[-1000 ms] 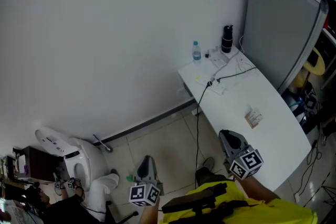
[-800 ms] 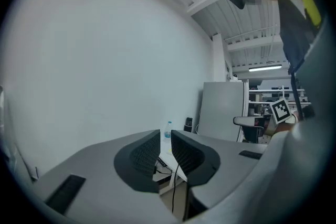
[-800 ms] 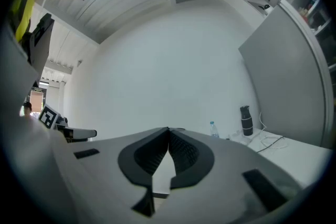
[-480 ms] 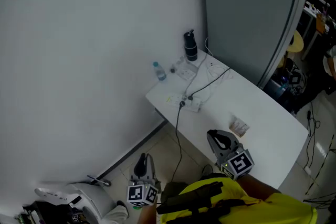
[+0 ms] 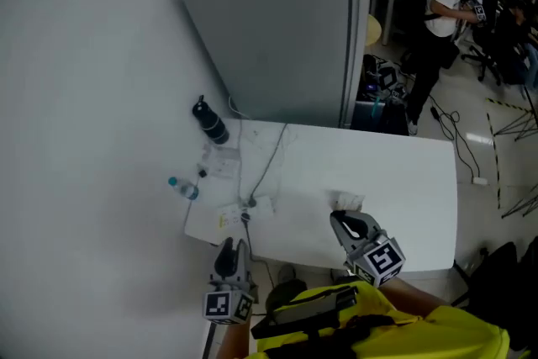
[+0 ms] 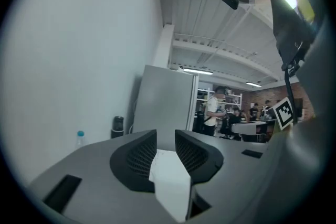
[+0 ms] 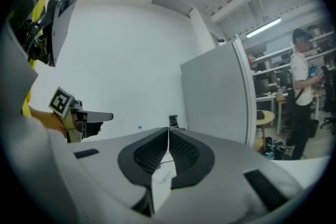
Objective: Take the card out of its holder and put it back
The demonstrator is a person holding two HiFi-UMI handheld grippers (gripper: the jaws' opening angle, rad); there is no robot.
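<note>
The card in its holder (image 5: 347,201) is a small pale thing lying on the white table (image 5: 403,181), near the front edge. My right gripper (image 5: 343,219) hovers just short of it, pointing at it; its jaws are shut with nothing between them, as the right gripper view (image 7: 168,131) shows. My left gripper (image 5: 225,252) hangs off the table's front left corner, over the floor. Its jaws (image 6: 165,136) are opening and stand apart with nothing between them. Neither gripper view shows the card holder.
A tall grey cabinet (image 5: 277,29) stands behind the table. At the table's left end are a black bottle (image 5: 210,122), a water bottle (image 5: 183,187), papers and a power strip with its cable (image 5: 252,204). A person (image 5: 441,4) stands at the far right.
The head view has swung round, so the table now lies across the middle. The right gripper has come up close to the card holder; the left stays low at the left.
</note>
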